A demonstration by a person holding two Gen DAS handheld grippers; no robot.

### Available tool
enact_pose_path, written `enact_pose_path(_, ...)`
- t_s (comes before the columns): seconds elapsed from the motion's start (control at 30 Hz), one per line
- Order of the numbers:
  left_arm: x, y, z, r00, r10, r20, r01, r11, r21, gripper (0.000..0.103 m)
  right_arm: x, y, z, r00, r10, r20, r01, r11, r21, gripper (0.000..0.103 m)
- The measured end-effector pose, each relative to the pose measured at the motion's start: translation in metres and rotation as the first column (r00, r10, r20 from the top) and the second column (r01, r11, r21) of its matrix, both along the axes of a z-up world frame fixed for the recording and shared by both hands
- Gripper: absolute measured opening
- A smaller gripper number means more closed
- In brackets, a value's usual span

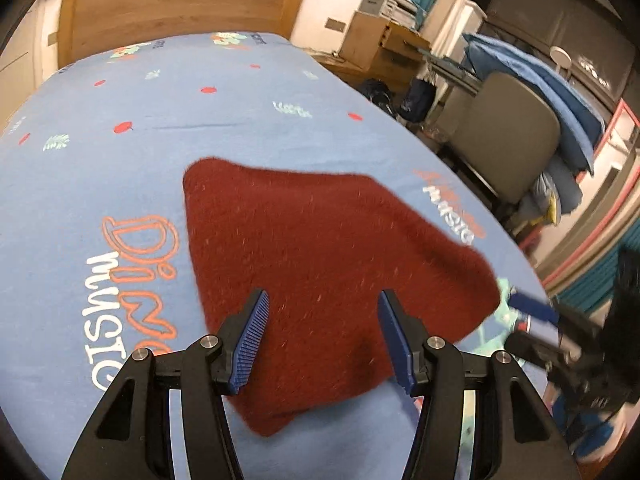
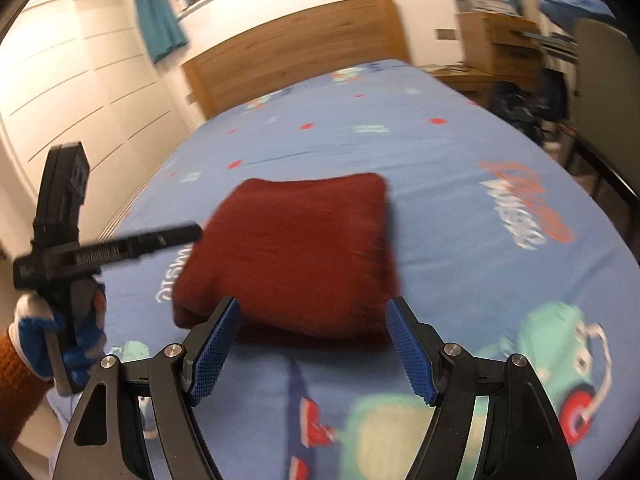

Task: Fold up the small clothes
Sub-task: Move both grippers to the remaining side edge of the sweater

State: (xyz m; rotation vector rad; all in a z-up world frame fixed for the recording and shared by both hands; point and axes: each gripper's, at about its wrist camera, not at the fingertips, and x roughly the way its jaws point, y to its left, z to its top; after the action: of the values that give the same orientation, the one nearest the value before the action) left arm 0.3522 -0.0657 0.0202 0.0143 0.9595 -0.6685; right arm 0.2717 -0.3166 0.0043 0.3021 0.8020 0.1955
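A dark red knitted garment (image 1: pixel 320 264) lies folded into a thick packet on the blue printed bedsheet (image 1: pixel 140 152). My left gripper (image 1: pixel 322 300) hovers over its near part, open, nothing between the blue pads. In the right wrist view the same red packet (image 2: pixel 296 252) sits just beyond my right gripper (image 2: pixel 314 308), which stands open with empty jaws above the sheet. The left gripper's body (image 2: pixel 60 256) shows at the left of that view, held by a gloved hand (image 2: pixel 40 332). The right gripper's body (image 1: pixel 560 344) appears blurred at the right edge of the left wrist view.
A wooden headboard (image 1: pixel 180 8) closes the far end of the bed. Right of the bed stand a chair (image 1: pixel 508 132) draped with blue bedding, a wooden desk (image 1: pixel 384 48) and bags on the floor. White wardrobe doors (image 2: pixel 80 92) line the left wall.
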Motion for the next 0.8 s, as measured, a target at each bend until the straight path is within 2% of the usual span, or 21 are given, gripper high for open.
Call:
enact_pose_path(0.1,-0.006,-0.008,-0.018,0.998,-0.053,-0.019,0.053,0.998,0.034,0.05,0.027,0.011,-0.019,0.999,0.027,-0.034,-0.028,1.0,-0.015,0.077)
enact_pose_path(0.2,-0.02,-0.027,-0.042,0.994,-0.099,-0.047,0.102,0.993,0.062,0.05,0.045,0.003,-0.044,0.996,0.006,-0.088,-0.007,1.0,-0.014,0.077)
enact_pose_path(0.27,-0.031,-0.032,-0.05,0.992,-0.122,-0.036,0.124,0.989,0.077,0.05,0.055,-0.01,-0.063,0.992,-0.012,-0.128,0.012,1.0,-0.006,0.077)
enact_pose_path(0.37,-0.04,-0.032,-0.058,0.992,-0.108,-0.057,0.11,0.993,0.03,0.05,0.064,-0.03,-0.081,0.988,-0.033,-0.153,0.038,0.999,0.032,0.076)
enact_pose_path(0.5,-0.033,-0.037,-0.068,0.996,-0.081,-0.049,0.083,0.996,0.038,0.05,0.071,-0.039,-0.099,0.985,-0.033,-0.168,0.045,0.997,0.065,0.076)
enact_pose_path(0.67,-0.028,-0.042,-0.058,0.995,-0.081,-0.061,0.084,0.995,0.052,0.05,0.074,-0.04,-0.091,0.984,-0.024,-0.175,0.037,0.997,0.067,0.077)
enact_pose_path(0.8,-0.024,-0.027,-0.028,0.995,-0.084,-0.048,0.083,0.996,-0.011,0.05,0.065,-0.039,-0.067,0.99,-0.01,-0.142,0.023,0.996,0.089,0.077)
